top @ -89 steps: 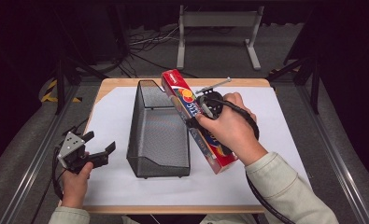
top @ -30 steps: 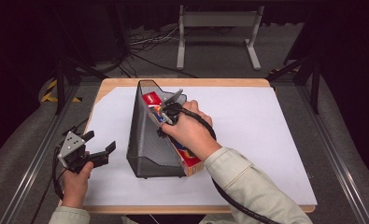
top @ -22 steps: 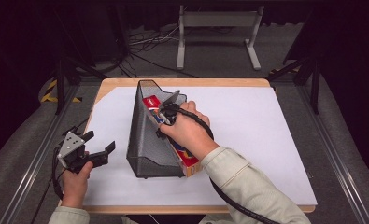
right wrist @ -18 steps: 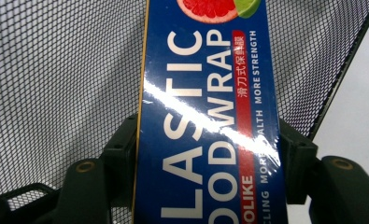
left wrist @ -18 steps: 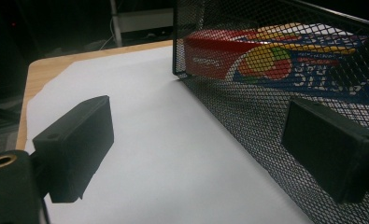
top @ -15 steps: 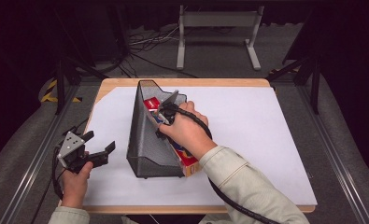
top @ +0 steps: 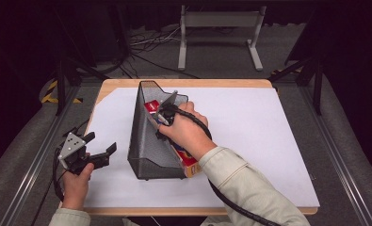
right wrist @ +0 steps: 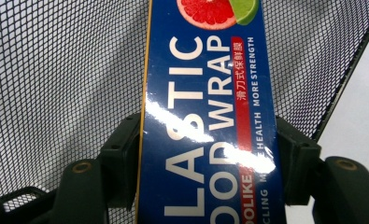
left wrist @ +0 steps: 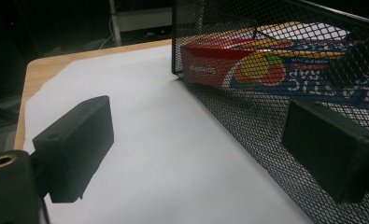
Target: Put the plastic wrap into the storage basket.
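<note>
Blue plastic wrap box [right wrist: 210, 121] lies half inside the mesh basket [top: 148, 141], pinched by the right gripper [top: 167, 113]; the left gripper [top: 96, 157], jaws spread, waits near-left; next, probably release and withdraw.

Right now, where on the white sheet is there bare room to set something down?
The widest free patch is the white sheet right of the mesh bin, out to the table's right edge. A narrower strip lies left of the bin, bordered by the left tongs. It is crowded at the bin, where the right tongs hold the wrap box.
</note>
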Demonstrator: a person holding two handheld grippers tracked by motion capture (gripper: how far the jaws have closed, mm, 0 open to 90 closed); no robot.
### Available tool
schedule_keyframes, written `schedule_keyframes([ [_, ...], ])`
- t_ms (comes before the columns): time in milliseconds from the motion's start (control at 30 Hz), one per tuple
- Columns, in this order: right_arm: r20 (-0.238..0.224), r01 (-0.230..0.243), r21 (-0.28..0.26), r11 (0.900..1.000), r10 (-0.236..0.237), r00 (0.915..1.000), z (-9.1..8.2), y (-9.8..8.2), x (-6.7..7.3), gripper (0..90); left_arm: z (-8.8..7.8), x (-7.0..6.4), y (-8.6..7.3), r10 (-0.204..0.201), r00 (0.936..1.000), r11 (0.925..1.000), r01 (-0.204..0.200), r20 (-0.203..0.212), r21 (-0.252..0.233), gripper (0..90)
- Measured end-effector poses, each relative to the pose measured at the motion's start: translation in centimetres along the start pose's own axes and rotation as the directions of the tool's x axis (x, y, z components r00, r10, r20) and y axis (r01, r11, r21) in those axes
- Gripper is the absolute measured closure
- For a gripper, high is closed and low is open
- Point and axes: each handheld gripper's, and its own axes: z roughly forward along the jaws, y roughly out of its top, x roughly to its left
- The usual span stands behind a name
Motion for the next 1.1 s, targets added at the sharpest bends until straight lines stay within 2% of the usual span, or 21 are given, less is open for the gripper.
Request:
schedule_keyframes([
  [100,-0.001,0.001,-0.005,1.0,-0.001,1.0,0.0,0.0,-0.1,35.9,0.0,0.0,0.0,-0.005,1.0,1.0,0.005,0.0,0.0,10.1],
  [233,-0.023,-0.029,-0.037,0.999,0.028,0.9993,-0.3,0.0,-0.2,29.3,0.0,0.0,0.0,-0.003,1.0,1.0,0.003,0.001,0.002,10.1],
  [400,-0.016,-0.02,-0.059,0.998,0.019,0.9997,-0.6,-0.2,-0.5,26.3,0.2,0.0,0.1,0.001,1.0,1.0,-0.001,0.005,-0.001,10.1],
  [500,-0.017,-0.021,-0.091,0.996,0.02,0.9997,-0.8,-0.4,-0.9,22.9,0.2,-0.1,0.1,0.004,1.0,1.0,-0.004,0.006,0.003,10.1],
  [700,-0.042,-0.022,-0.147,0.989,0.016,0.999,-2.0,-0.4,-1.4,21.1,0.2,0.0,0.1,-0.002,1.0,1.0,0.002,0.005,-0.004,10.1],
  [833,-0.063,-0.001,-0.219,0.976,-0.013,0.9979,-3.3,-0.7,-1.7,20.4,0.2,-0.1,0.1,0.0,1.0,1.0,0.0,0.003,0.001,10.1],
  [867,-0.063,-0.001,-0.219,0.976,-0.013,0.9979,-3.3,-0.7,-1.7,20.4,0.2,-0.1,0.1,0.0,1.0,1.0,0.0,0.003,0.001,10.1],
  [900,-0.063,0.008,-0.244,0.97,-0.024,0.9977,-3.6,-0.8,-1.8,20.1,0.2,-0.1,0.1,0.0,1.0,1.0,0.0,0.004,0.001,10.1],
  [933,-0.084,0.008,-0.279,0.96,-0.033,0.996,-4.3,-1.0,-2.1,20.1,0.2,-0.1,0.1,-0.001,1.0,1.0,0.001,0.004,0.0,10.1],
  [1000,-0.092,0.007,-0.291,0.957,-0.036,0.9951,-4.5,-1.1,-2.2,20.0,0.2,-0.1,0.1,0.001,1.0,1.0,-0.001,0.005,-0.001,10.1],
  [1033,-0.091,0.017,-0.331,0.943,-0.05,0.9946,-5.2,-1.3,-2.4,20.0,0.2,-0.1,0.1,0.002,1.0,1.0,-0.002,0.004,0.0,10.0],
  [1067,-0.091,0.017,-0.331,0.943,-0.05,0.9946,-5.2,-1.3,-2.4,20.0,0.2,-0.1,0.1,-0.002,1.0,1.0,0.002,0.003,-0.001,10.0],
  [1100,-0.09,0.033,-0.379,0.925,-0.072,0.9933,-5.7,-1.6,-2.6,20.0,0.3,-0.1,0.1,0.0,1.0,1.0,0.0,0.007,0.001,10.1],
])
